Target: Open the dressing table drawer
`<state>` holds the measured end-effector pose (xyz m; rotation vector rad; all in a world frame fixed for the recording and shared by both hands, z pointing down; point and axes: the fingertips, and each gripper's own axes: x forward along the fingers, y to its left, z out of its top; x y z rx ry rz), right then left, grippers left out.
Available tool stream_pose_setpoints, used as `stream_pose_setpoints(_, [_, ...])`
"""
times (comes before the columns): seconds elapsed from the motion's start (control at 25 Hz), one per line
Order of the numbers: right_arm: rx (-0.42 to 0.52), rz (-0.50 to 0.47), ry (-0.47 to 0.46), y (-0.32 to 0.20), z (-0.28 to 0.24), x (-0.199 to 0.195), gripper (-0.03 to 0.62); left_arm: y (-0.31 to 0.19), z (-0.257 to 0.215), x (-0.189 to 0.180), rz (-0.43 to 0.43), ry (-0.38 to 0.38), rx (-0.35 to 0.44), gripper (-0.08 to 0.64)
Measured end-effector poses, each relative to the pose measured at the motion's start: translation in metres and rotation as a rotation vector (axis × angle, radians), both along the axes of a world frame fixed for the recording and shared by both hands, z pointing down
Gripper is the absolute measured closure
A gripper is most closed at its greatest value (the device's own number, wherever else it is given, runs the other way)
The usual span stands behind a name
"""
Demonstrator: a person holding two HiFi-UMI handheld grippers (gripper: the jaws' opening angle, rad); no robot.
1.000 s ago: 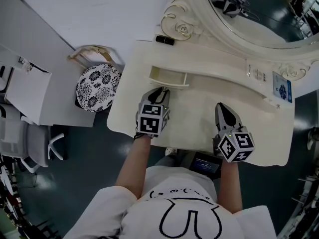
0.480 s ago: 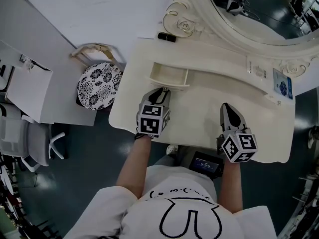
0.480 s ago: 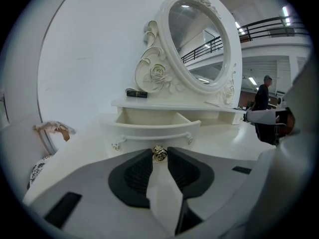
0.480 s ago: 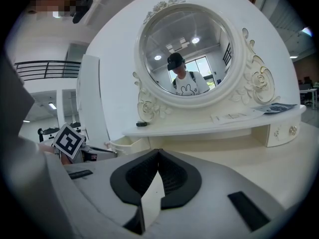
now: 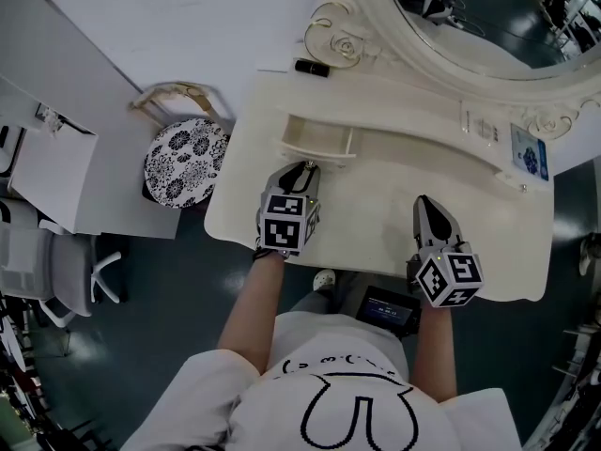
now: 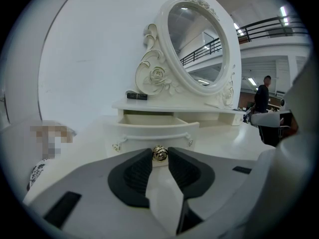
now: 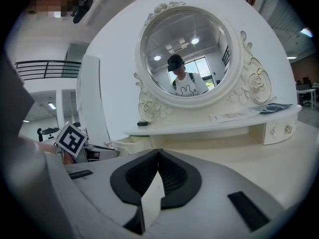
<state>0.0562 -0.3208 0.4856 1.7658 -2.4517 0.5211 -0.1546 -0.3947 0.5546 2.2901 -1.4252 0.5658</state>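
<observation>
Clamping the gold knob (image 6: 159, 154) of the open drawer (image 6: 149, 130) — left tongs (image 5: 304, 169).

Smooth cream paint with a soft sheen covers the dressing table (image 5: 376, 214). At the centre of the left gripper view, its knob (image 6: 159, 153) is shiny gold-coloured metal; the pads (image 6: 132, 178) beside it are matt black and ribbed.

Seen from overhead, the mirror (image 5: 488, 17) ran off the far edge. The left gripper (image 5: 305, 169) hid most of the knob (image 6: 159, 153) it pinched. A dark thing (image 5: 311, 68) at the table's (image 5: 376, 224) far left was too small to name, and the blue card's (image 5: 531, 155) print was unreadable.
</observation>
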Motion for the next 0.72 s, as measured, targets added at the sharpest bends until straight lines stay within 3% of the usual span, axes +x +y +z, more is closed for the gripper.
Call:
stream_pose_setpoints(0.16, [-0.001,0.001,0.002,0.005,-0.004,0.0,0.601,0.001,-0.001,-0.001,-0.005,0.003,-0.001,0.383])
stream_pose_setpoints(0.72, [-0.011,-0.008,0.025,0.005,-0.028,0.003,0.603,0.007,-0.024,-0.012,-0.054,0.06,0.014,0.374])
